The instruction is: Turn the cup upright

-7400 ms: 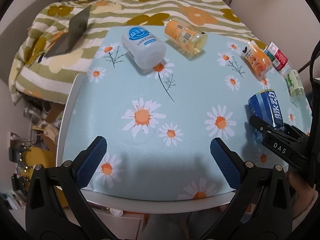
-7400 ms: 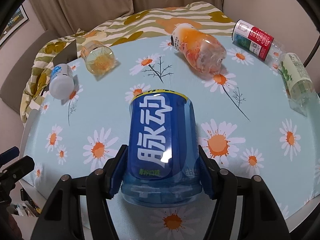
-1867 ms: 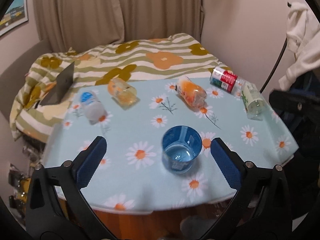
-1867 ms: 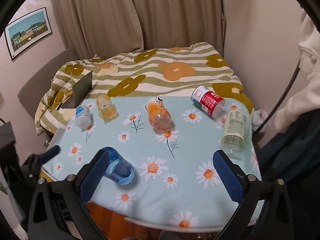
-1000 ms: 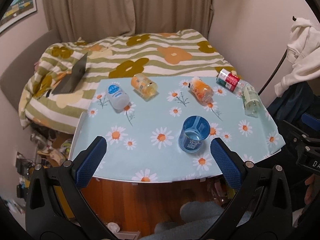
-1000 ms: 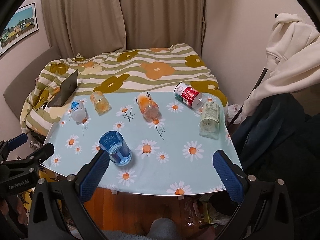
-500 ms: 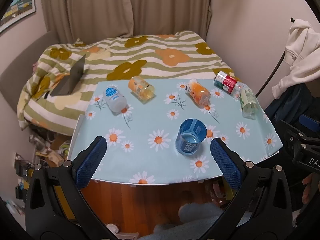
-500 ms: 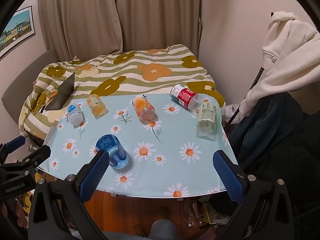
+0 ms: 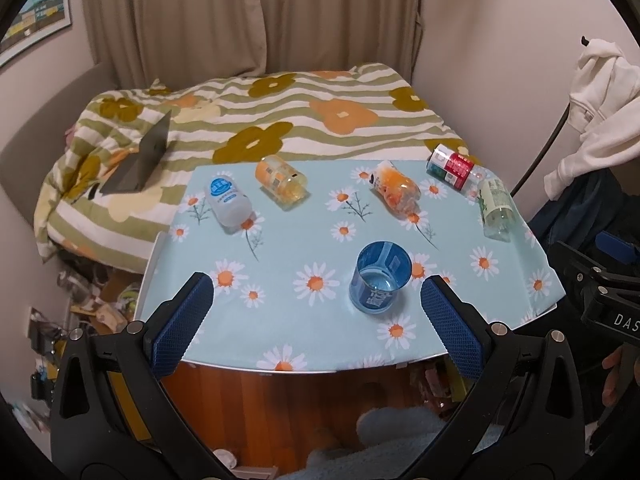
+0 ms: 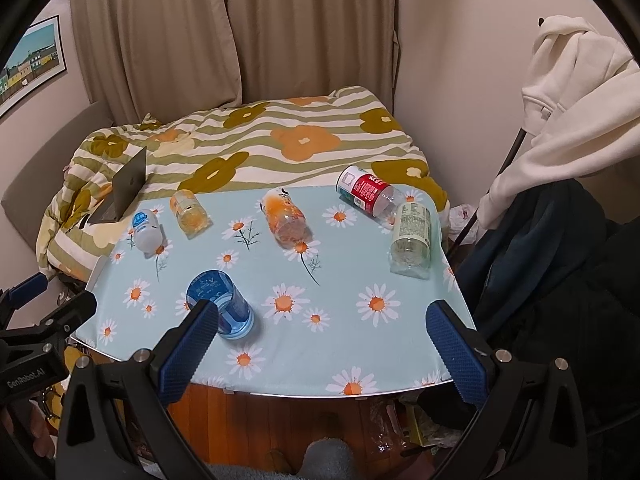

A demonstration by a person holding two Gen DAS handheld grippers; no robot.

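Observation:
A blue cup (image 9: 380, 278) stands upright, mouth up, near the front edge of the daisy-print table (image 9: 312, 320); it also shows in the right wrist view (image 10: 222, 302). My left gripper (image 9: 316, 320) is open and empty, held back from the table's front edge. My right gripper (image 10: 320, 344) is open and empty, also back from the front edge, the cup behind its left finger (image 10: 188, 344).
Several bottle cups lie on their sides along the table's back: a white one (image 9: 226, 200), an orange-labelled one (image 9: 280, 178), an orange one (image 9: 396, 190), a red one (image 9: 450, 166) and a green one (image 9: 496, 208). A bed with a laptop (image 9: 140, 160) lies behind.
The right gripper let go of the blue cup, which now stands upright. Both grippers have drawn back from the table.

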